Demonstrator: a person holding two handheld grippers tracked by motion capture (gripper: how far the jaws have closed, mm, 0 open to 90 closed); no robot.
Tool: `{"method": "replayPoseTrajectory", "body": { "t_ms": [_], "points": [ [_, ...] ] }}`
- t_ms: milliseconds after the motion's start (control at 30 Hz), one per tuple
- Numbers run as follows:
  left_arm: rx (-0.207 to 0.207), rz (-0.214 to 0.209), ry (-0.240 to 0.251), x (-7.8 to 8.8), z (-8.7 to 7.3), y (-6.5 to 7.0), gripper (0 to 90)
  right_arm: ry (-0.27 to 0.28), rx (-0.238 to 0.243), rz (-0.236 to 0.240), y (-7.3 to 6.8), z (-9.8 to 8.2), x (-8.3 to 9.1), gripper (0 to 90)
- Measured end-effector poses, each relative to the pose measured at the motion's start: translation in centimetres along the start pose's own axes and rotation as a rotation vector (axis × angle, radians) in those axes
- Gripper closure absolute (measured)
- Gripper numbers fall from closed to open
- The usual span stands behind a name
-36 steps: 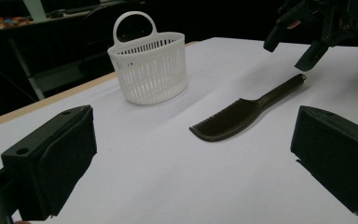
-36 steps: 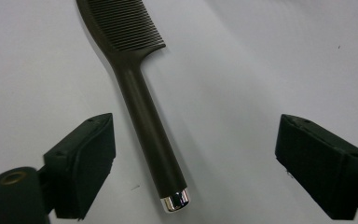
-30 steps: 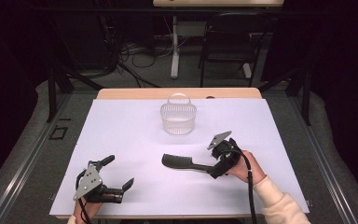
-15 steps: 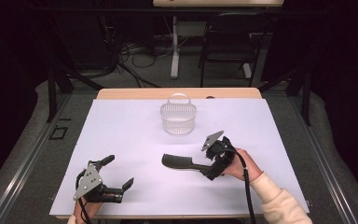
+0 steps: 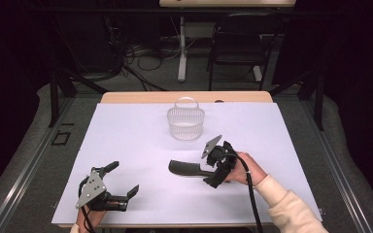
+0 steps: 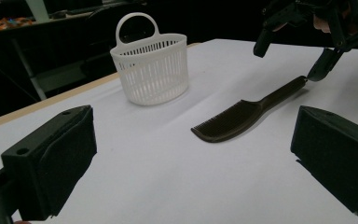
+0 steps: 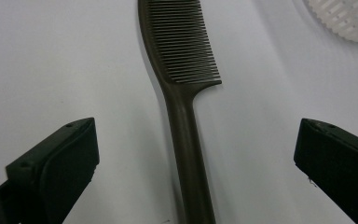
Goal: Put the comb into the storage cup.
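Jaws of the right gripper point(image 5: 209, 175) are standing wide apart, straddling the handle of the comb point(image 5: 187, 169) without touching it; in the right gripper view the handle point(image 7: 189, 154) is running up the middle of the gap between the two black jaws. The comb is lying flat on the white desk point(image 5: 126, 141), near its centre, teeth end pointing toward the person's left. It is a dark, one-piece comb with a slim rounded handle widening into a curved back carrying a row of fine, closely spaced teeth point(image 7: 184, 44). A white slotted basket point(image 5: 186, 121) with a loop handle is standing upright beyond the comb, apart from it. The left gripper point(image 5: 121, 182) is resting at the near left of the desk, jaws spread wide and holding nothing. Compared with one second ago, the right gripper is sitting lower and farther left, now over the handle; comb, basket and left gripper are remaining in place.
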State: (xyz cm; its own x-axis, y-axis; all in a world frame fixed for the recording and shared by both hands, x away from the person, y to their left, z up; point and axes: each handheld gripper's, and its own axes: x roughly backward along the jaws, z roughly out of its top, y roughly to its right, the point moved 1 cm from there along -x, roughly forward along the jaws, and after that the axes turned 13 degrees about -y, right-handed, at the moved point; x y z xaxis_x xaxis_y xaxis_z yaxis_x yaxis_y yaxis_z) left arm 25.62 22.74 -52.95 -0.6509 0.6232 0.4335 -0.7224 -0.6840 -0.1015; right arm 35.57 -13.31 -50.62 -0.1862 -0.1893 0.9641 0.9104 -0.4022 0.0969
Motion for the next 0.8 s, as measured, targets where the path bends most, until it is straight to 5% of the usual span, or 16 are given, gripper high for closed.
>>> {"method": "replayPoseTrajectory", "body": {
  "t_ms": [300,533,800],
  "points": [
    [0.001,-0.005,0.001,-0.1,0.0,-0.1,0.1,-0.048,0.049,0.005,-0.2,1.4,-0.4,0.0],
    [-0.001,-0.003,0.0,-0.1,0.0,0.0,0.1,-0.09,0.041,0.014,0.2,1.6,-1.4,0.0],
    [-0.001,-0.005,0.001,-0.1,0.0,0.0,0.1,-0.145,0.076,-0.017,0.0,2.1,-1.7,22.0]
  ]
}}
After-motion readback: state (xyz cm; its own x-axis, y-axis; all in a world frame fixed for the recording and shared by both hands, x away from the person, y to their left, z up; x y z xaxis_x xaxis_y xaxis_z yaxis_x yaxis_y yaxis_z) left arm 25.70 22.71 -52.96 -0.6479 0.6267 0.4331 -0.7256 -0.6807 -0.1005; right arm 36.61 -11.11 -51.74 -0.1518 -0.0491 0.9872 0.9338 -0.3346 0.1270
